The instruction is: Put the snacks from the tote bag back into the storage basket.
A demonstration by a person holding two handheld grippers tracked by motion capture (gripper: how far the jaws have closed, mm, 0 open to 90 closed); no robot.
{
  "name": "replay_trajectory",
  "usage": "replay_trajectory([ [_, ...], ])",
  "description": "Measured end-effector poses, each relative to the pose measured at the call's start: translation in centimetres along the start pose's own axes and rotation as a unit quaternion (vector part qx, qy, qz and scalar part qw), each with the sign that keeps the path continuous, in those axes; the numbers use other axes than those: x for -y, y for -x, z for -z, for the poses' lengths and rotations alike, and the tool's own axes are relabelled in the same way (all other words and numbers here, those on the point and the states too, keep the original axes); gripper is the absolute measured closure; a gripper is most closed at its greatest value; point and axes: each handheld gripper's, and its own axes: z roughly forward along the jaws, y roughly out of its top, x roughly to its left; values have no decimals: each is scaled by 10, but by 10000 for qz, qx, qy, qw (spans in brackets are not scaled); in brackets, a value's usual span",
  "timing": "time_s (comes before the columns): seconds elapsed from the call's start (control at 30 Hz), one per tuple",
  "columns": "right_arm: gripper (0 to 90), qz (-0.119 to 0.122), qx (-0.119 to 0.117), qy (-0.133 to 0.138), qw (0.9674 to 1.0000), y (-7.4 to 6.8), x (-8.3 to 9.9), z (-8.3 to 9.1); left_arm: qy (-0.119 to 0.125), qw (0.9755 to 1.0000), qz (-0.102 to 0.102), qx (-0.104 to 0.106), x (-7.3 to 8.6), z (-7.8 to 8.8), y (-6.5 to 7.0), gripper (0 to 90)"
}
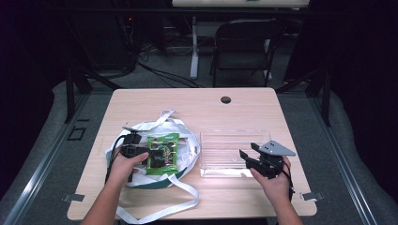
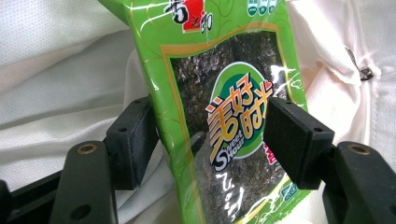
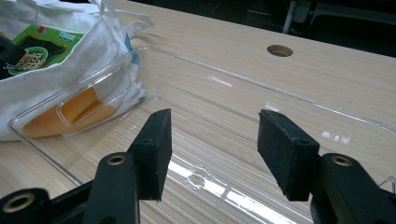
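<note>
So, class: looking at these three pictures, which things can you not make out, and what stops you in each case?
- What is inside the white bag: high view, covered by its cloth and the seaweed packet.
- Packet's top and bottom: left gripper view, cut by the edges.
- Whether the left tool grips the packet: contact is unclear.
- Orange shape: right gripper view, blurred behind the clear tray.
</note>
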Motion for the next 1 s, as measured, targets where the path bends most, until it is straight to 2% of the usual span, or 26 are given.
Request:
replay_trajectory([
  [0.13,450,8,-4,5,10000,0,0,0,-61,10000,29,42,1,-3,-1,351],
  [0.27,450,8,4,8,10000,0,0,0,-168,9999,-39,13,1,-6,1,355],
  [0.37,450,6,7,5,10000,0,0,0,-164,9999,23,47,1,-5,1,367],
  [0.5,449,3,11,8,10000,0,0,0,-144,9999,-9,85,1,-2,1,392],
  [0.53,450,3,11,7,10000,0,0,0,-165,9998,-82,87,0,-1,1,405],
  [0.83,450,-1,6,3,10000,0,0,0,-70,9993,-240,285,-2,11,5,476],
  [1.0,450,-11,15,7,10000,0,1,0,-104,9990,-344,281,-3,14,7,525],
])
